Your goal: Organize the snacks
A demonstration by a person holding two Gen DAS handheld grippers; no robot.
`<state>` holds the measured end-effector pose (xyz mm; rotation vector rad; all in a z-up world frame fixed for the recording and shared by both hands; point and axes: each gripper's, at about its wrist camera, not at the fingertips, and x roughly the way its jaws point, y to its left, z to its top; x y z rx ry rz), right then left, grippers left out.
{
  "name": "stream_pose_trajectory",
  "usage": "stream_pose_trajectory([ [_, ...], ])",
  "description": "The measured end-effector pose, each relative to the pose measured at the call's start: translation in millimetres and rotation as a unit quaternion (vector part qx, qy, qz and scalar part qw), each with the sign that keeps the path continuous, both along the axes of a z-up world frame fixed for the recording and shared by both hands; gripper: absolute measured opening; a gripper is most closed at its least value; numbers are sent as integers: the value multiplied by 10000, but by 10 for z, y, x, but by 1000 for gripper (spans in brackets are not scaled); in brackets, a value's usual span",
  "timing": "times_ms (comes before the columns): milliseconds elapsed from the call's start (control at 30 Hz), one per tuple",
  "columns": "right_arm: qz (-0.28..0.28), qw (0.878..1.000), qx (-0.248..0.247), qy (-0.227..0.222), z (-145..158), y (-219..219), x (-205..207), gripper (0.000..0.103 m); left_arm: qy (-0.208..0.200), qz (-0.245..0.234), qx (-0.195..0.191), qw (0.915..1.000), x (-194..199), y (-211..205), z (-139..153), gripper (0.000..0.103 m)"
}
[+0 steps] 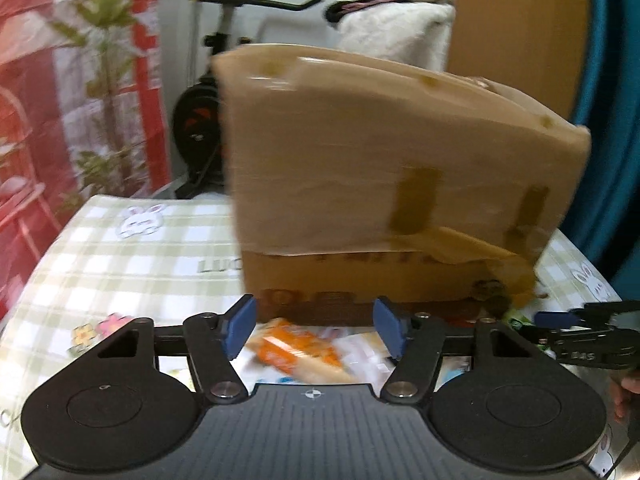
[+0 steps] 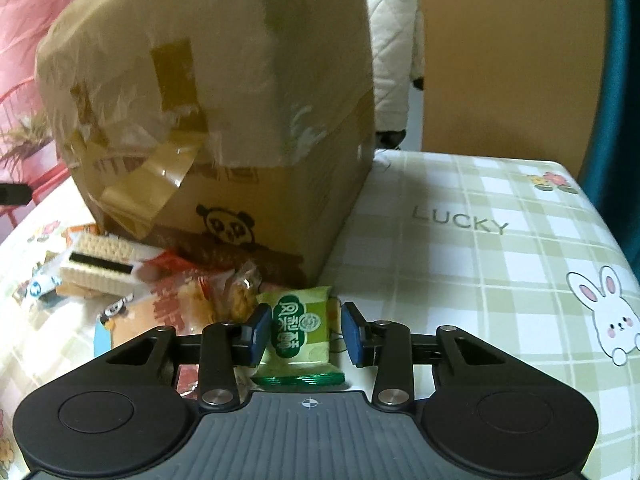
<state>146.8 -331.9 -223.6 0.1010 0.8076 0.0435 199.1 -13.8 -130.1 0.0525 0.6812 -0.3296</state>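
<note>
Item: green snack packet [image 2: 301,330], flat on the checked tablecloth [image 2: 500,264] directly in front of the cardboard box [image 2: 224,92]. It lies between the blue pads of the right gripper [image 2: 304,334]; the jaws stand apart around it, a gap showing on the right-hand side, and contact on the other side cannot be confirmed. Judged position: lined up for a pinch across the packet's width, not yet closed.

Adjacent stock: wafer packet [image 2: 100,264], orange-red packet [image 2: 176,300] and a clear-wrapped biscuit [image 2: 240,292], heaped against the box's foot, probably awaiting sorting.

Left gripper [image 1: 314,330]: jaws wide apart, holding nothing, poised above an orange snack packet [image 1: 296,350] near the box base, likely the next pick.

Container: the box has tape-patched flaps folded down its sides, suggesting an open top to receive goods.

Not determinable: the box interior and contents; the left view is motion-blurred, so packet printing there is unreadable; packets at the left edge are cut off by the gripper body.
</note>
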Motion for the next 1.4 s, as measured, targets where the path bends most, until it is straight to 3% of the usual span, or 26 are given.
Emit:
stream_pose_trajectory([
  [167,92,9999,-50,-40,-47,68,-6,38,200,-348,7,9992,47,-274,-116,53],
  [400,-17,9999,-106,-129,-122,37,-154,37,569,-692,-217,9957,115,-591,-281,47],
  [700,-205,9988,96,-434,-167,-35,-269,36,751,-728,-210,9943,333,-915,-436,47],
  [933,-220,9984,197,-485,-162,-59,-305,36,812,-859,290,9926,350,-1152,-702,48],
  [1067,-223,9983,203,-496,-169,-59,-305,36,569,-996,557,9918,274,-1254,-783,48],
  [1400,-212,9982,238,-505,-162,-65,-310,36,911,-1029,225,9902,267,-1203,-904,48],
])
